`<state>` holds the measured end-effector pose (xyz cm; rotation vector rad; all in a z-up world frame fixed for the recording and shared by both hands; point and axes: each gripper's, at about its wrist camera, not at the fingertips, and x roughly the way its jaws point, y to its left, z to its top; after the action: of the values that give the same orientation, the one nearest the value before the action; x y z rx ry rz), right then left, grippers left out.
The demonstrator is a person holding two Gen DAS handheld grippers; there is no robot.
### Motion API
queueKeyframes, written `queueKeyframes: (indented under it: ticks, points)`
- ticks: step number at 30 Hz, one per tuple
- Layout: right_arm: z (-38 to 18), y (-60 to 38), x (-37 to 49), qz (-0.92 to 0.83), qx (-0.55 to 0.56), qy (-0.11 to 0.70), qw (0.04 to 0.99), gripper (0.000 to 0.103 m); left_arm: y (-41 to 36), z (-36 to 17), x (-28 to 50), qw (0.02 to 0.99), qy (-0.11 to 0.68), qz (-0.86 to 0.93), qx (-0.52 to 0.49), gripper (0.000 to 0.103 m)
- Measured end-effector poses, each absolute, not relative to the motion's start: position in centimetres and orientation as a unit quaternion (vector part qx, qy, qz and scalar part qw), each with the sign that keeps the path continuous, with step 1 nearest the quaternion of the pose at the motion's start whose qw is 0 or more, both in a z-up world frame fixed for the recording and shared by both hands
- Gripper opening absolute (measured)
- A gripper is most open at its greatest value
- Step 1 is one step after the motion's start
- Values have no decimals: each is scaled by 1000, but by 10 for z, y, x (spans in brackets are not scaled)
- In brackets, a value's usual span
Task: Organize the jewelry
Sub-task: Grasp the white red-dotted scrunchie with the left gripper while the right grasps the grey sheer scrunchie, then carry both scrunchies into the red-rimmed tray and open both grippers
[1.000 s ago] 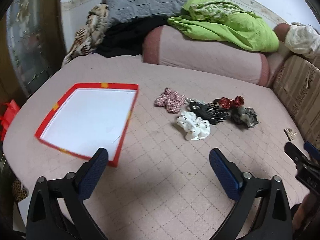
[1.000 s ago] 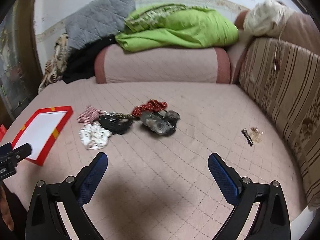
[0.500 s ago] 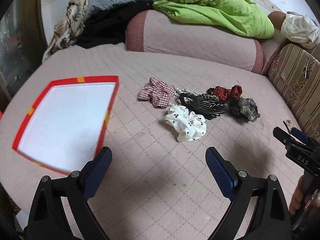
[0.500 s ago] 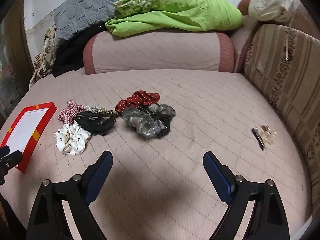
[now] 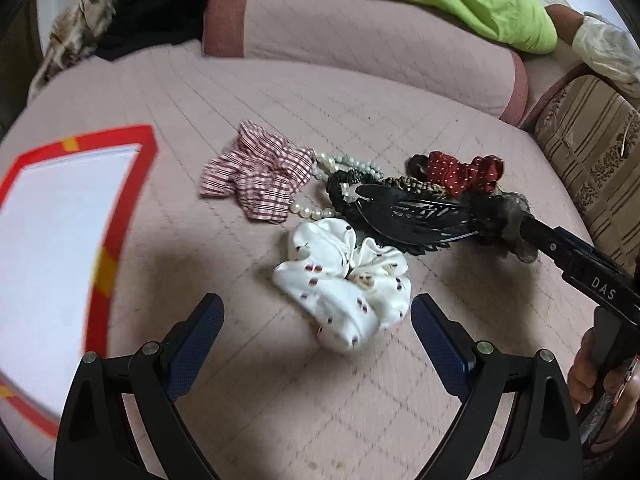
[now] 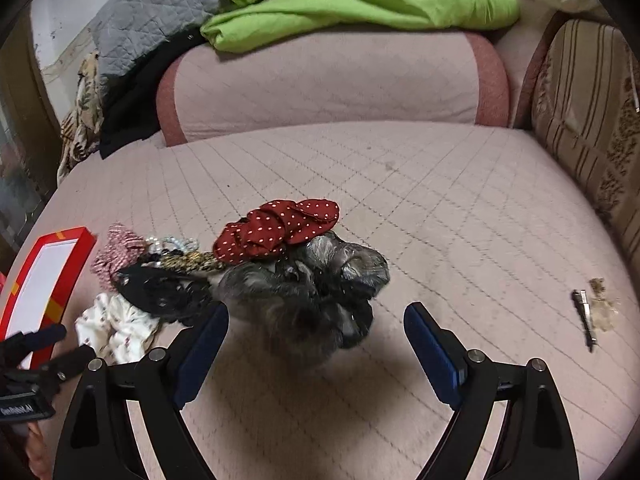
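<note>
While both grippers hover over pink quilted bed, neither holds anything. Left gripper jaws wide apart, white scrunchie lying between its 2 tips. Right gripper equally spread, grey scrunchie just ahead. Red dotted scrunchie overlaps grey one. Black hair claw touches white scrunchie. Red-rimmed tray left of pile.

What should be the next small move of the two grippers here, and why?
Probably lower the left gripper onto the white scrunchie and shut on it. Its jaws are open and empty, and the scrunchie lies just ahead, between the fingers, apart enough from the black clip. The red tray waits to the left. The right gripper, also open, is lined up on the grey scrunchie.
</note>
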<state>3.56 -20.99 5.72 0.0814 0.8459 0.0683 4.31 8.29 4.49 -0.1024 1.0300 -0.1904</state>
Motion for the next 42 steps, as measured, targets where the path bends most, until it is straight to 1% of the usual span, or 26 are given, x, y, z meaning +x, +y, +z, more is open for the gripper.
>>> queueKeyframes:
  ticks: [1, 2, 3, 4, 6, 7, 8, 9, 11, 14, 19, 23, 28, 35, 42]
  points:
    - [55, -210, 40, 34, 42, 413, 909, 88, 83, 42, 47, 864, 492, -90, -50, 91]
    - [52, -209, 45, 33, 43, 418, 907, 79, 82, 39, 51, 863, 494, -88, -50, 87]
    - [48, -207, 50, 32, 42, 426, 903, 73, 81, 35, 54, 860, 500, -87, -50, 79]
    - [47, -207, 52, 33, 45, 432, 900, 66, 81, 31, 57, 856, 507, -87, -52, 66]
    - [40, -204, 57, 27, 44, 446, 894, 59, 80, 24, 61, 846, 523, -88, -58, 50]
    - [37, -204, 58, 25, 43, 450, 891, 47, 80, 24, 59, 849, 519, -79, -55, 41]
    - [35, -204, 59, 27, 46, 456, 888, 31, 80, 24, 57, 851, 517, -76, -50, 30]
    - [34, -204, 59, 32, 52, 461, 885, 25, 79, 24, 55, 849, 521, -79, -47, 8]
    - [38, -203, 54, 36, 57, 460, 885, 18, 84, 29, 49, 842, 528, -88, -64, 8]
    - [50, -202, 39, 41, 54, 450, 891, 16, 95, 44, 34, 848, 515, -95, -85, 8]
    - [77, -192, 2, 66, 54, 435, 896, 16, 126, 77, 3, 860, 487, -98, -113, 8]
    - [96, -177, -27, 94, 56, 428, 897, 16, 169, 104, -24, 875, 458, -82, -133, 8]
    - [115, -124, -46, 156, 46, 429, 888, 16, 233, 128, -50, 899, 422, -15, -115, 8]
    - [116, -11, -54, 261, 26, 450, 854, 16, 327, 115, -59, 890, 433, 90, -113, 9]
    - [84, 114, -45, 327, -38, 469, 819, 17, 391, 84, -41, 871, 452, 147, -124, 9]
